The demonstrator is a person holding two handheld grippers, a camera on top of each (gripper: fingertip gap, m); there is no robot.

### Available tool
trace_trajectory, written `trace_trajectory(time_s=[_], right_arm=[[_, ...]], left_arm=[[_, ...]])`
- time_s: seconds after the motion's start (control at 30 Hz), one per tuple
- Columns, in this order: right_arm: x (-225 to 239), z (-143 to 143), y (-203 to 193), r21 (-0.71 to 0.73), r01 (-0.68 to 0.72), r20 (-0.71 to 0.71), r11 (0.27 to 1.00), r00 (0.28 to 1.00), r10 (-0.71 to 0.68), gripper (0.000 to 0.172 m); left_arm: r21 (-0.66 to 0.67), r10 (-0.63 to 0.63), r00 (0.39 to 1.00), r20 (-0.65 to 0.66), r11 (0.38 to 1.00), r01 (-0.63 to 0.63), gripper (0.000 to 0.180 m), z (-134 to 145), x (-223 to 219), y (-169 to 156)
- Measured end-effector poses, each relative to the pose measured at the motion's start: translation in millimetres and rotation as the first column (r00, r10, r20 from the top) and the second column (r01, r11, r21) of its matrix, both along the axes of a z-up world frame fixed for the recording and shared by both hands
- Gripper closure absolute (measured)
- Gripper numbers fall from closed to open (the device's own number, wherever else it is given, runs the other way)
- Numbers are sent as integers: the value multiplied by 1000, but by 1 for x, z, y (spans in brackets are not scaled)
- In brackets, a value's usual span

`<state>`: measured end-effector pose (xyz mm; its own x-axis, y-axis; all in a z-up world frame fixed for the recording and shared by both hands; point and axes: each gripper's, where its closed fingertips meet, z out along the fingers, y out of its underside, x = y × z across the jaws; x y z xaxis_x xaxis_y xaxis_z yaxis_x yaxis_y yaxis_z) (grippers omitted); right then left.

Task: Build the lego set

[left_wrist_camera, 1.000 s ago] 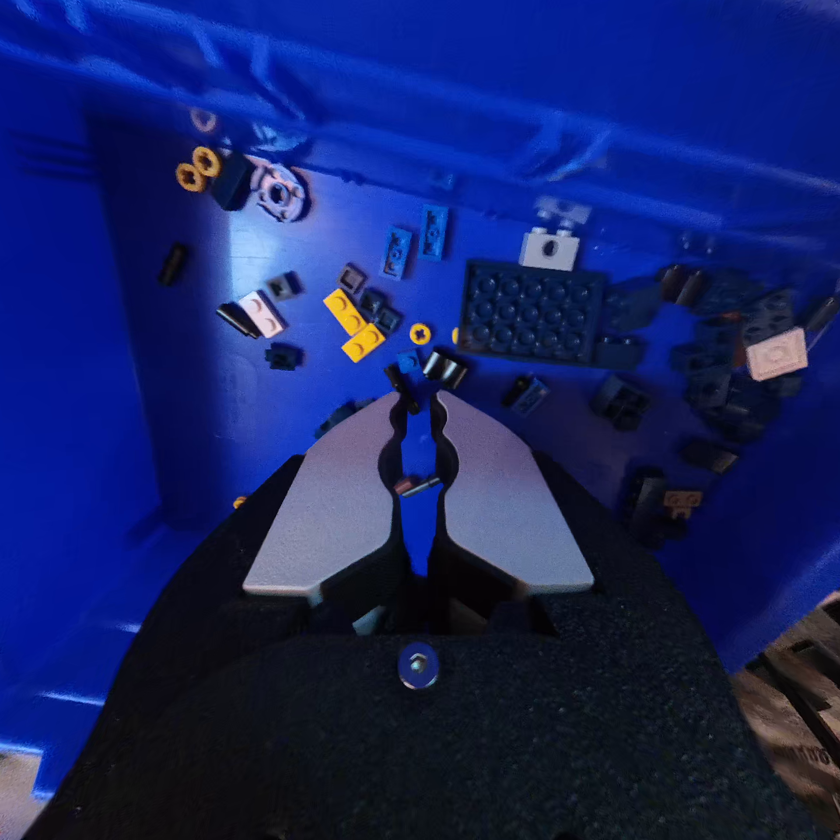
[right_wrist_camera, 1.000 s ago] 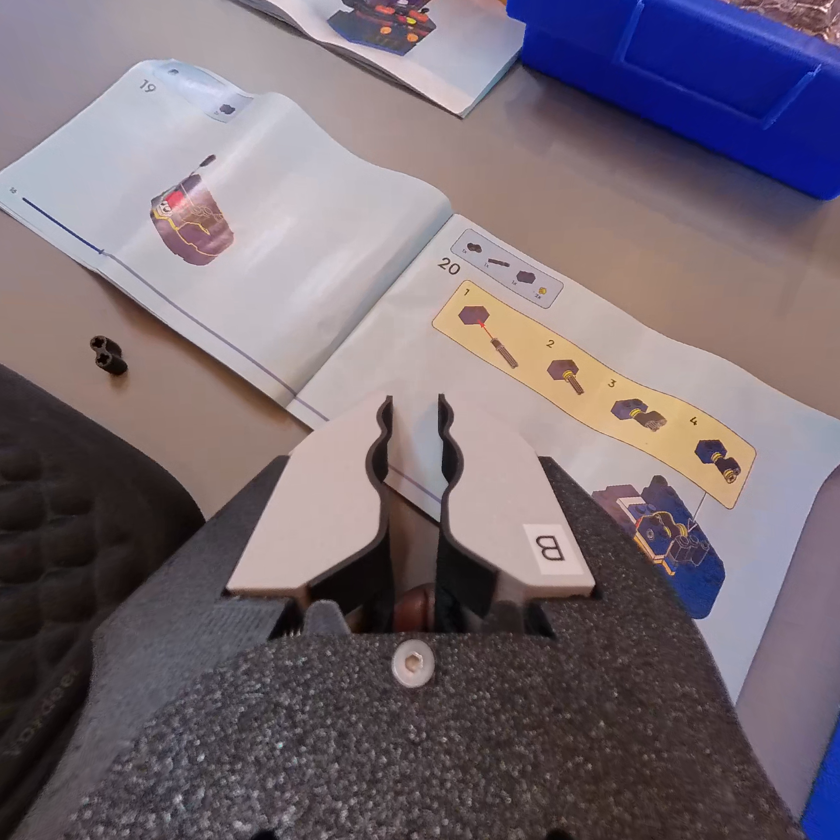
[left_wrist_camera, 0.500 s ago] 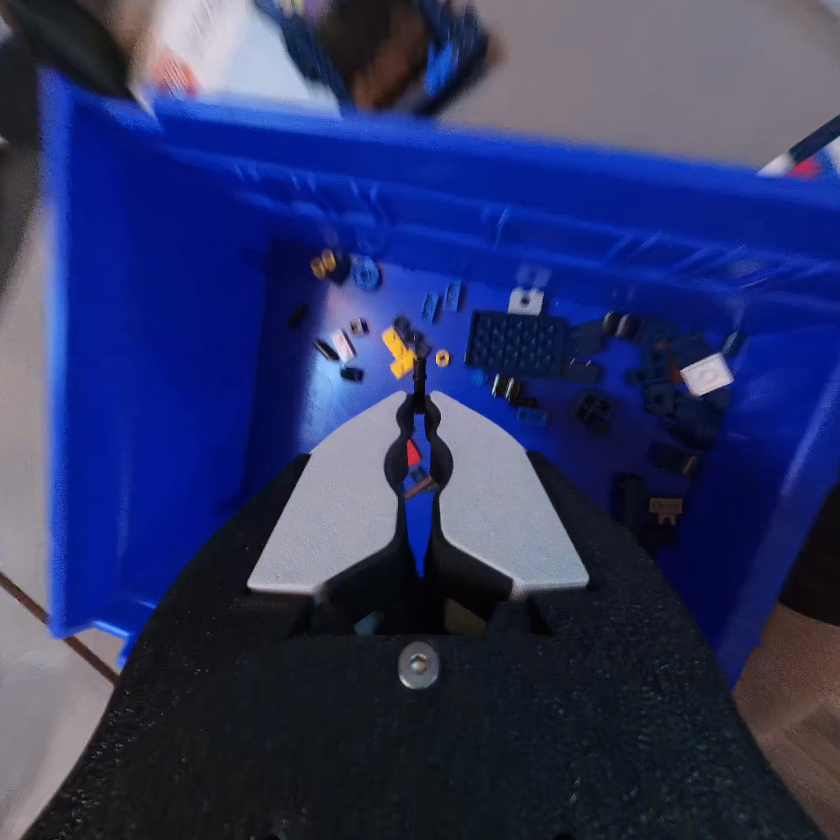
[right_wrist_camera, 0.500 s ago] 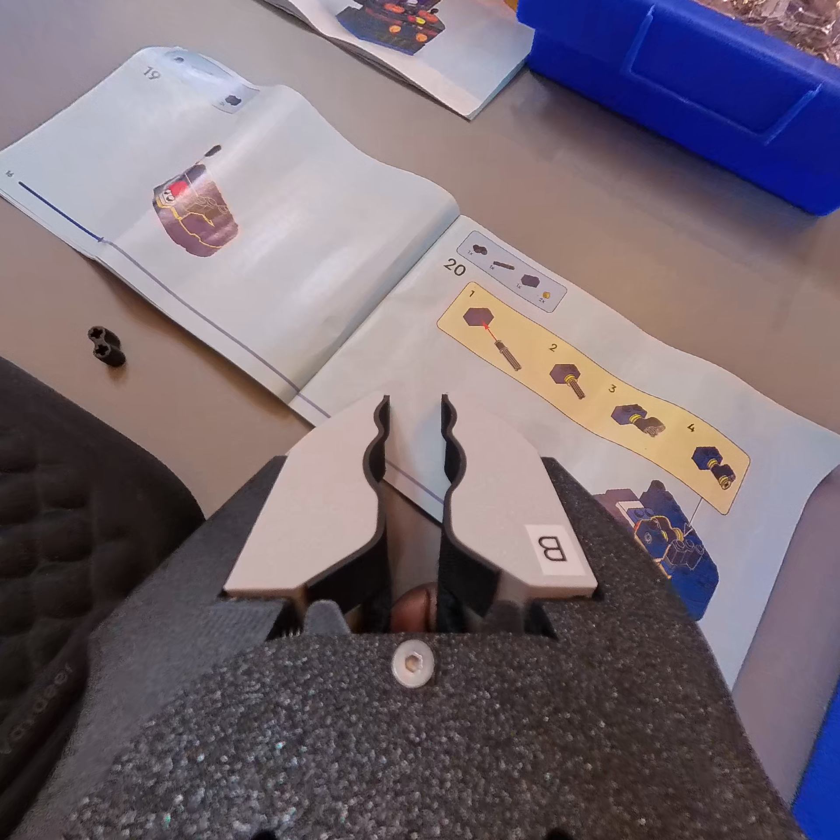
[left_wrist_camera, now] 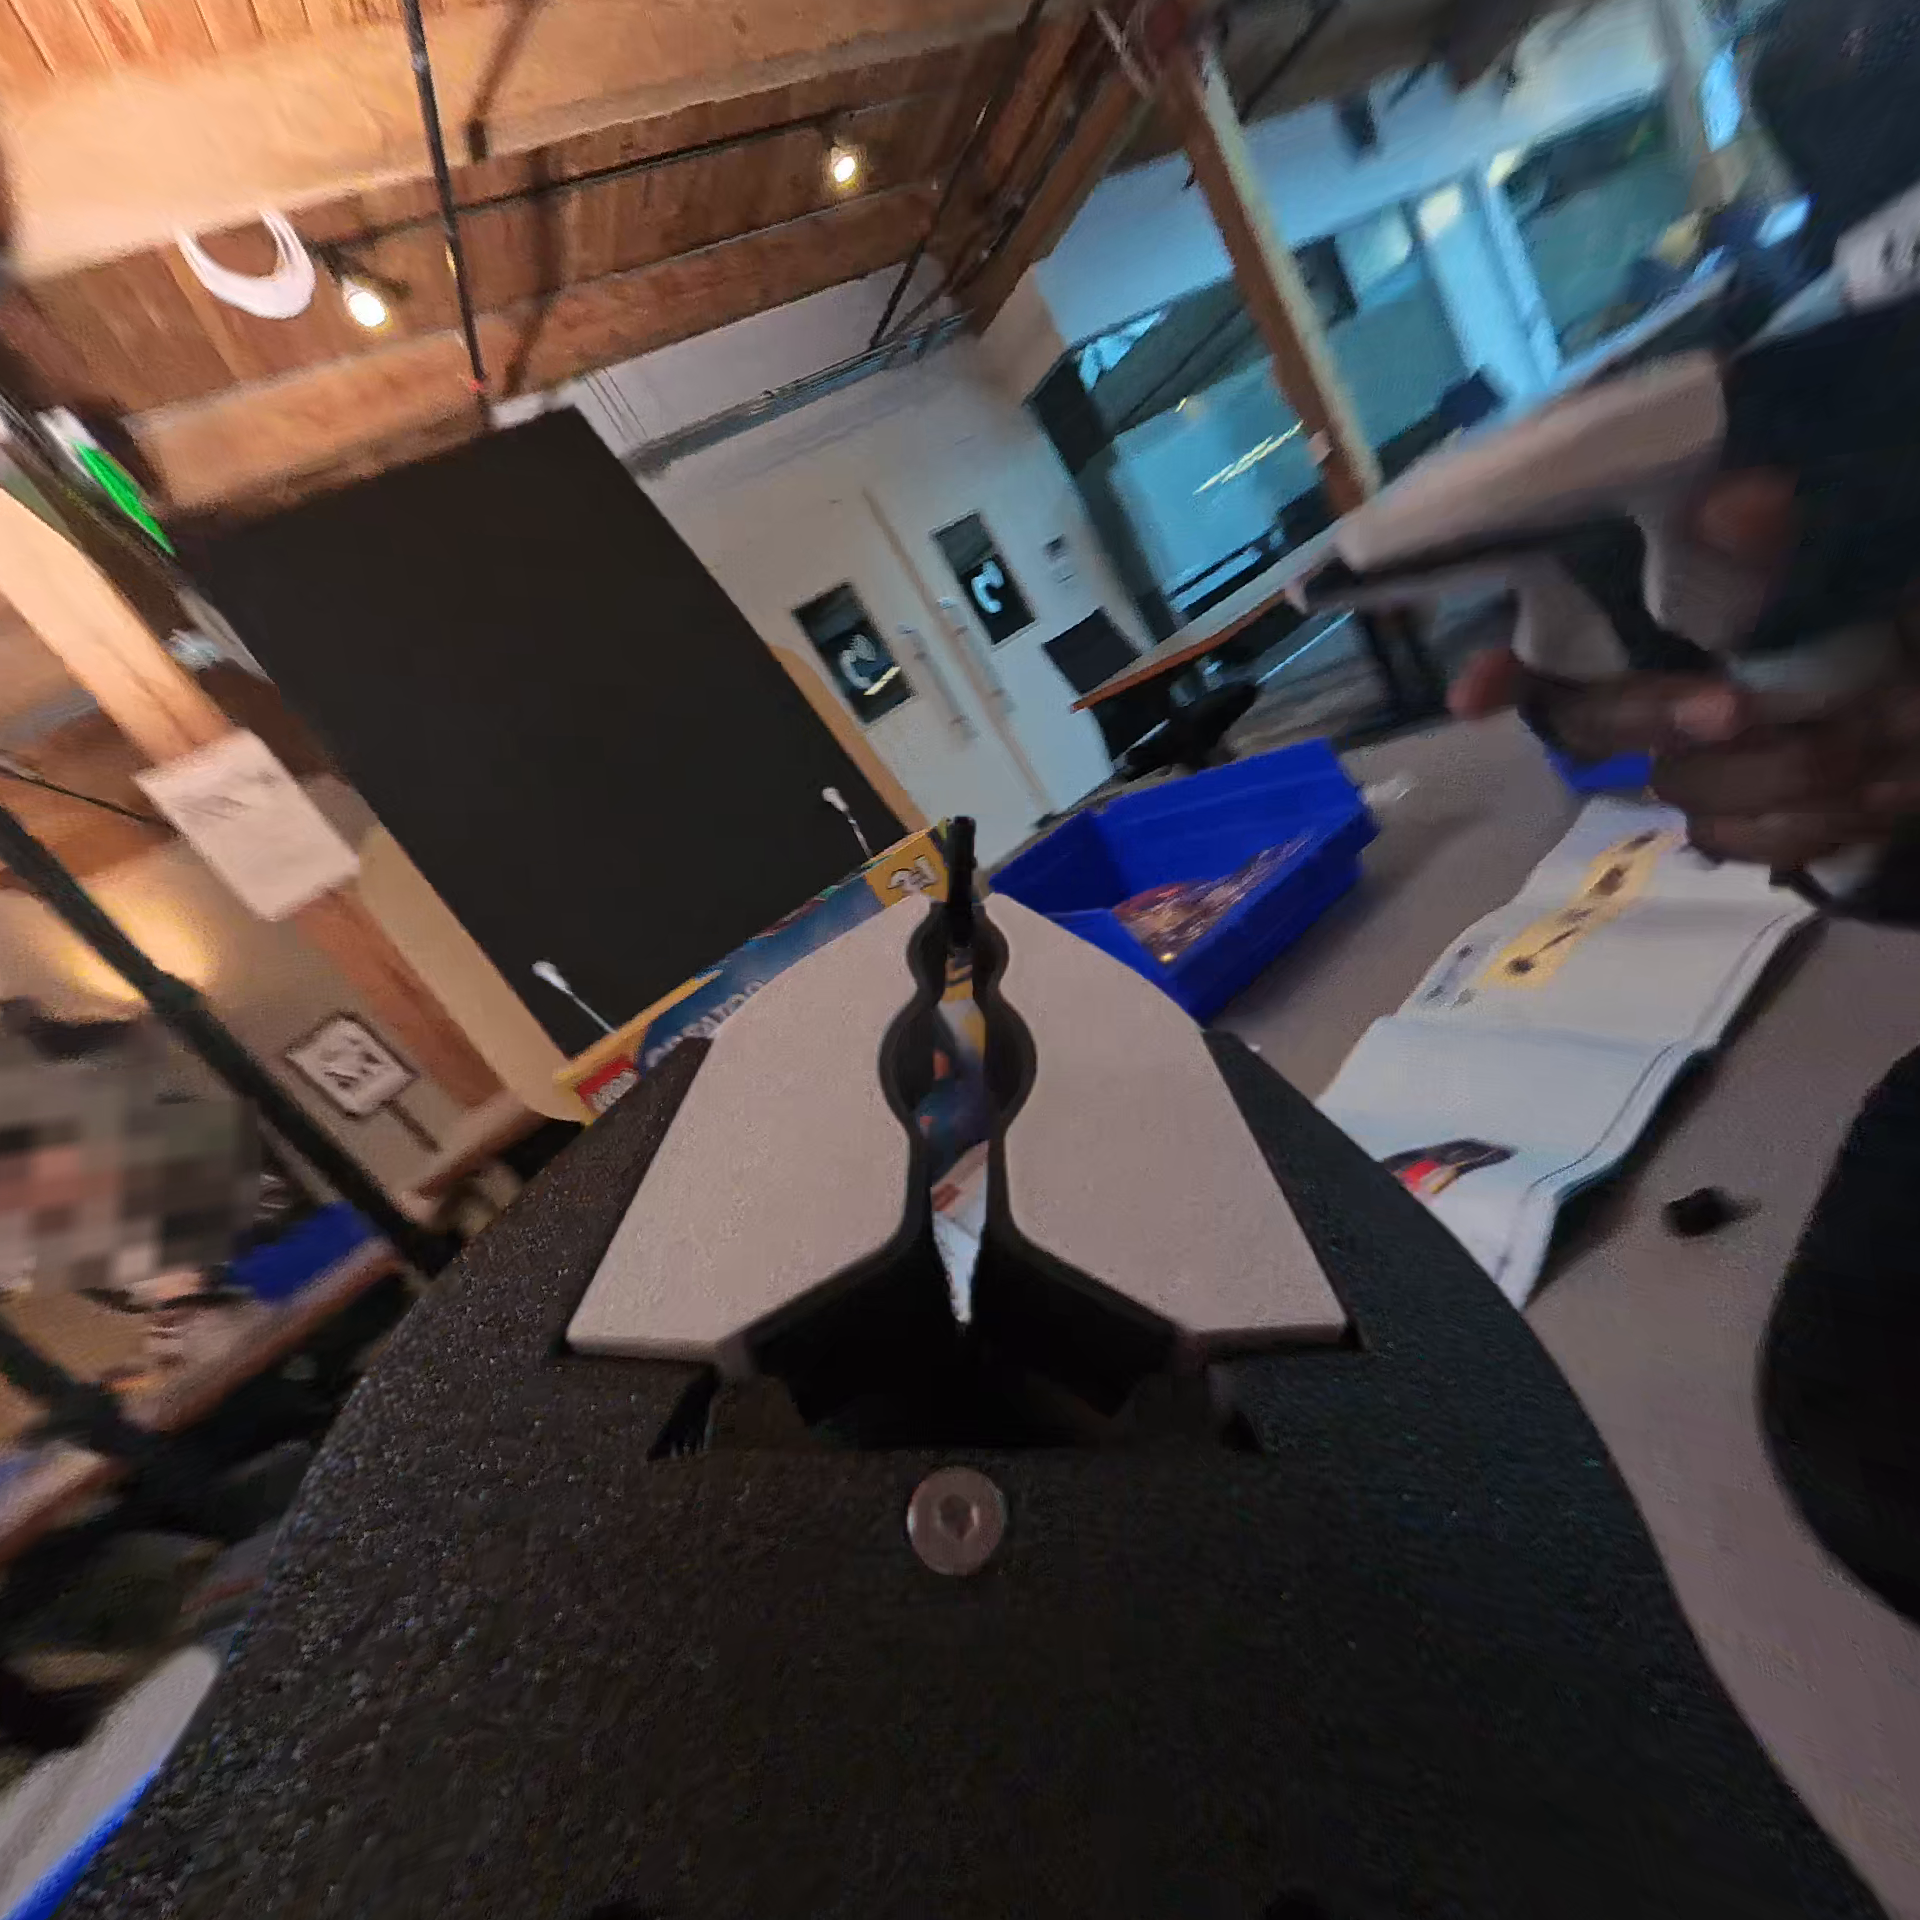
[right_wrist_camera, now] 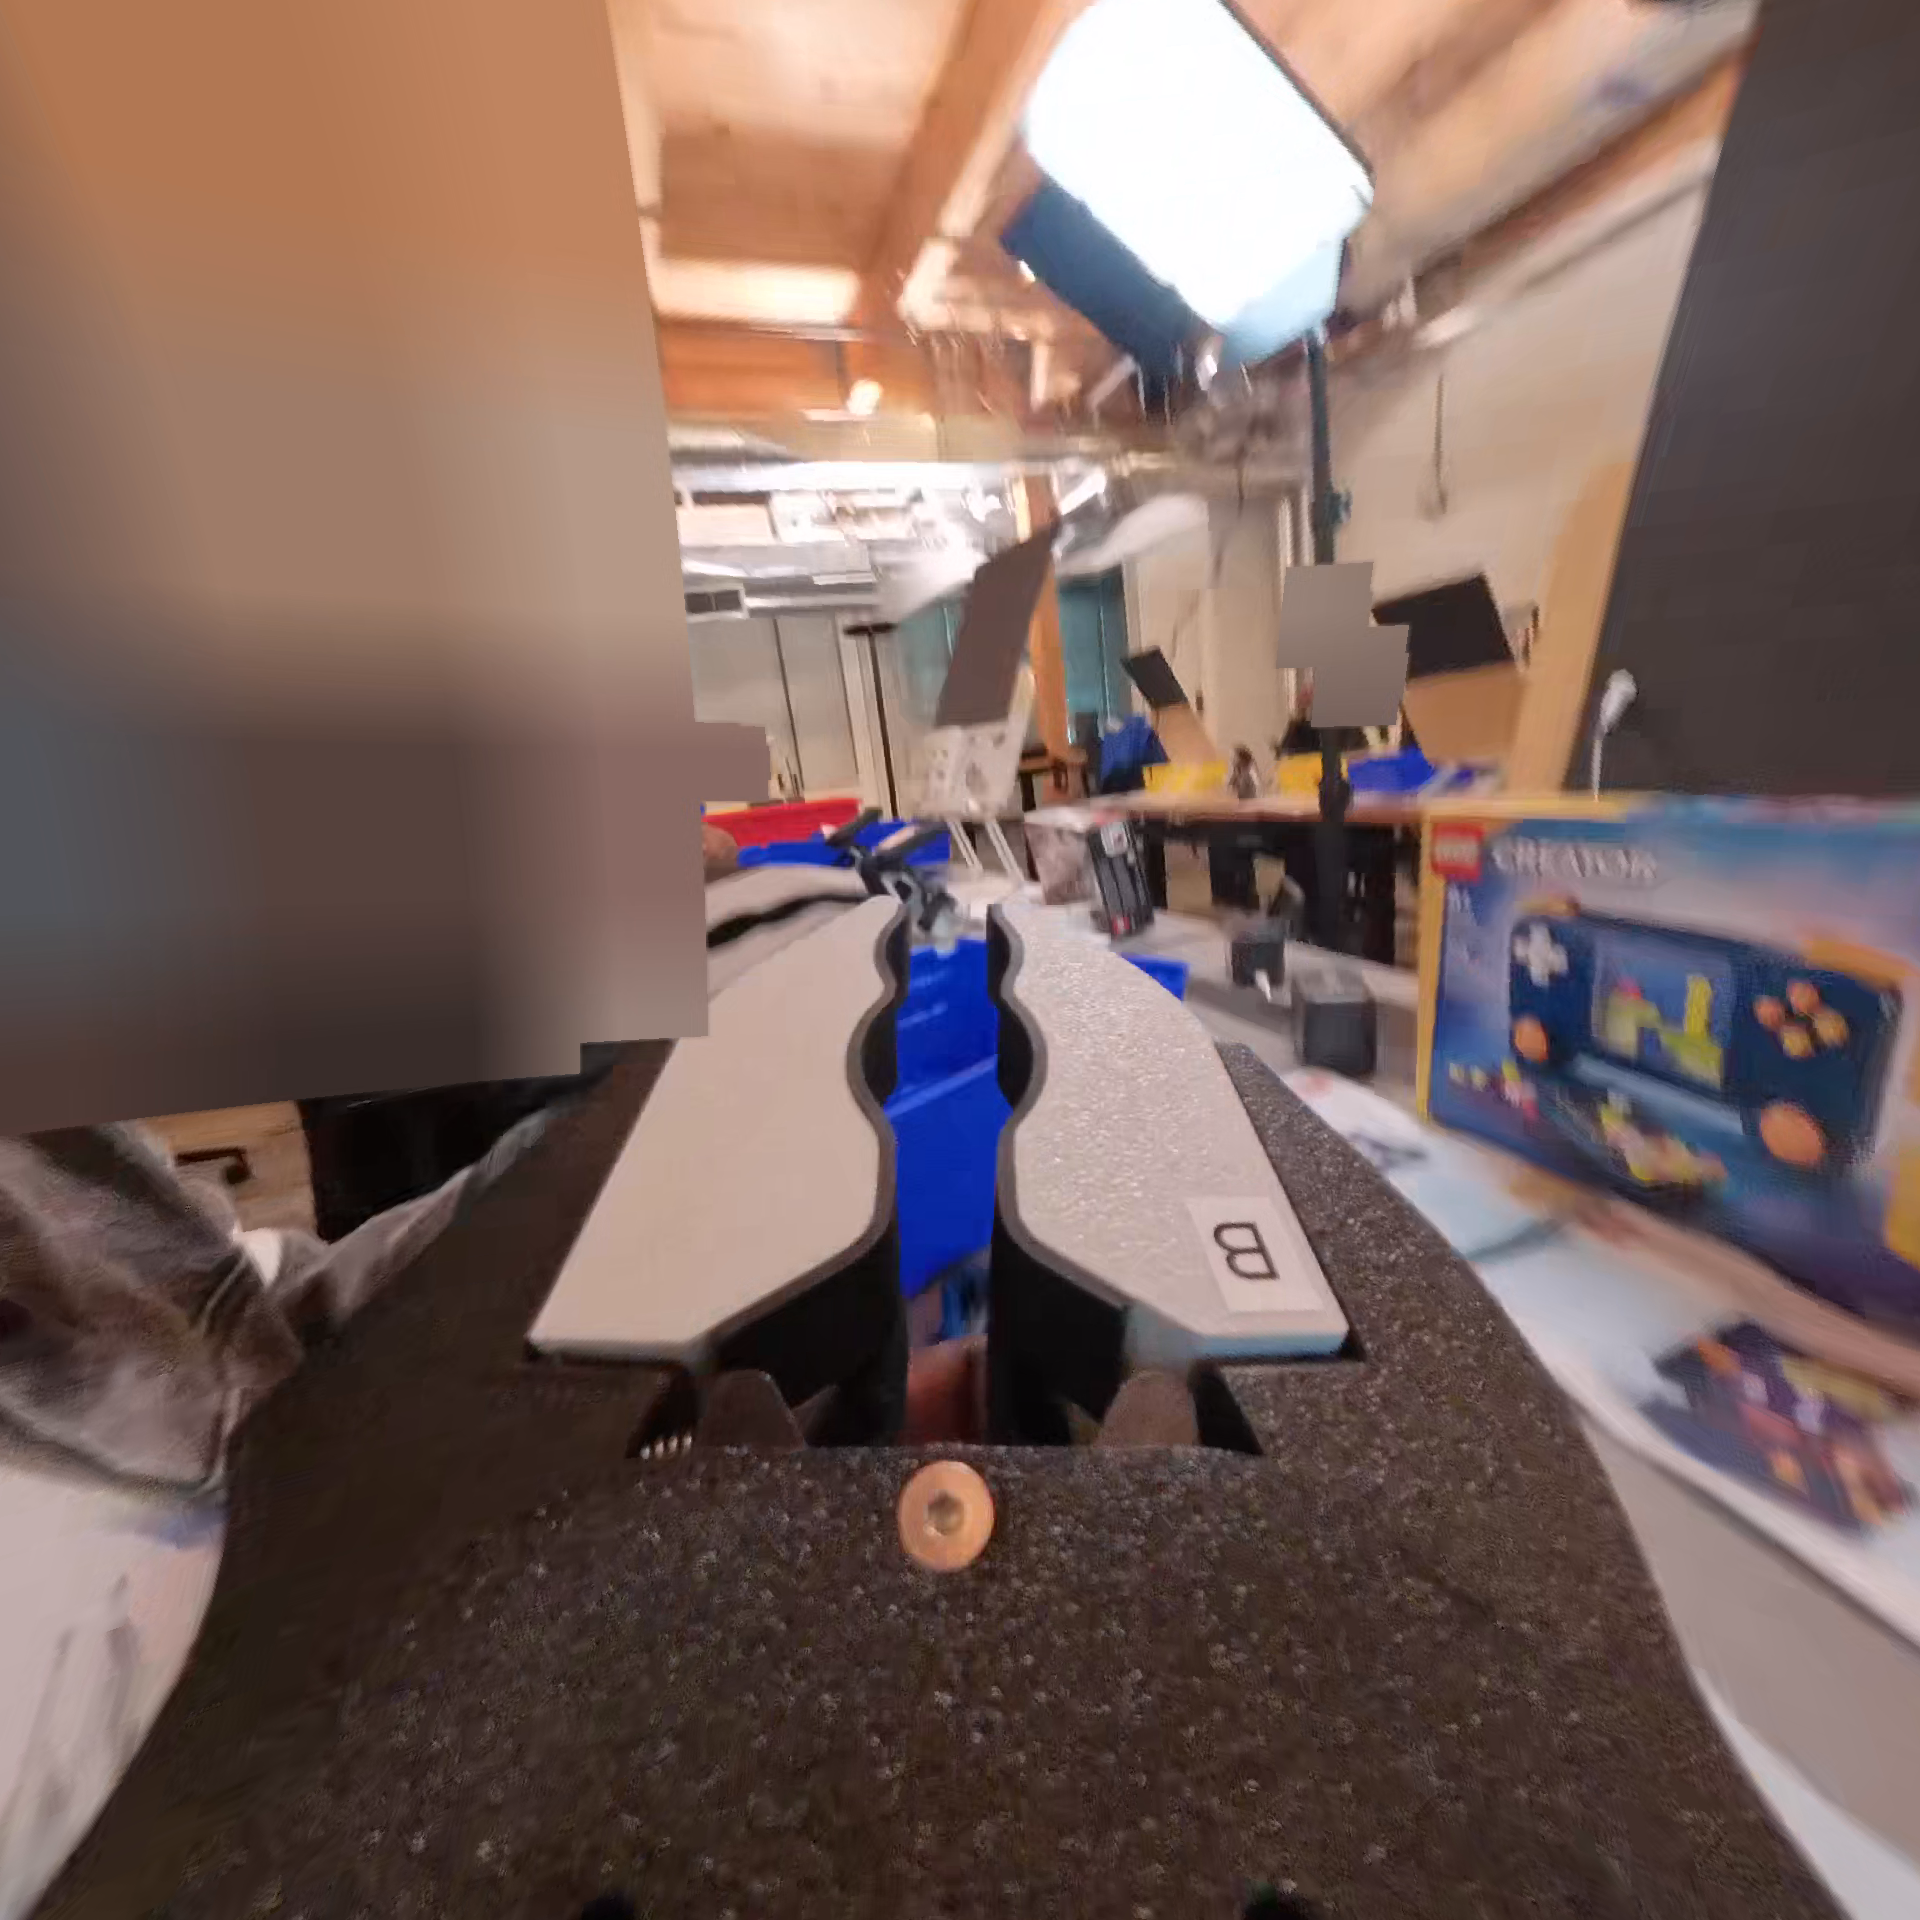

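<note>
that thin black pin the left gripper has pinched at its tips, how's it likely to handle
The black pin looks stiff: it stands straight out from the left gripper. It is probably very light, being so thin. Only its base sits between the fingertips, so it may pivot or slip if bumped, and a round shaft would likely roll if dropped.

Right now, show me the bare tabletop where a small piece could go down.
In the left wrist view, bare grey table lies near the open instruction booklet, holding only a small black piece. More bare surface sits behind the blue bin. Crowded: the bin, the boxed set, and the far gripper and hand above the booklet.
</note>
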<state>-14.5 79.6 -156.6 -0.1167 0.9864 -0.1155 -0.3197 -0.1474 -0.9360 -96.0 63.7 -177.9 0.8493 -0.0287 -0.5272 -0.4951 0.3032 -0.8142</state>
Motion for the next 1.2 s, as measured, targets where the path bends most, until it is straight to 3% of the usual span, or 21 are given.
trace_trajectory(time_s=[0.13,0.37,0.57,0.67,0.77,0.87,1.03,1.2], right_arm=[[-29,-7,-16,152,46,15,987,999,-49,161],[-46,-28,-34,261,33,70,965,996,-53,159],[-47,-35,-28,324,60,113,944,988,-102,167],[-38,-42,-12,362,39,172,931,979,-108,167],[-35,-105,-13,555,-155,443,817,887,-132,167],[-37,-172,-4,718,-264,591,643,719,-365,167],[-41,-203,-6,715,-320,655,621,618,-435,167],[-39,-210,-6,584,-309,738,750,586,-333,166]], left_arm=[[16,59,983,-175,998,-57,177,-12,26,4],[27,67,965,-252,998,-62,177,-18,36,3],[-10,26,963,-269,999,-30,176,-29,42,6],[-80,-3,982,-187,997,-12,163,-30,27,6],[-167,14,1000,0,986,-13,158,-19,-11,-6],[-326,130,980,153,942,-74,152,-20,-60,-22],[-450,421,898,125,831,-327,143,-26,-134,-57],[-485,511,849,132,780,-394,142,-34,-161,-71]])
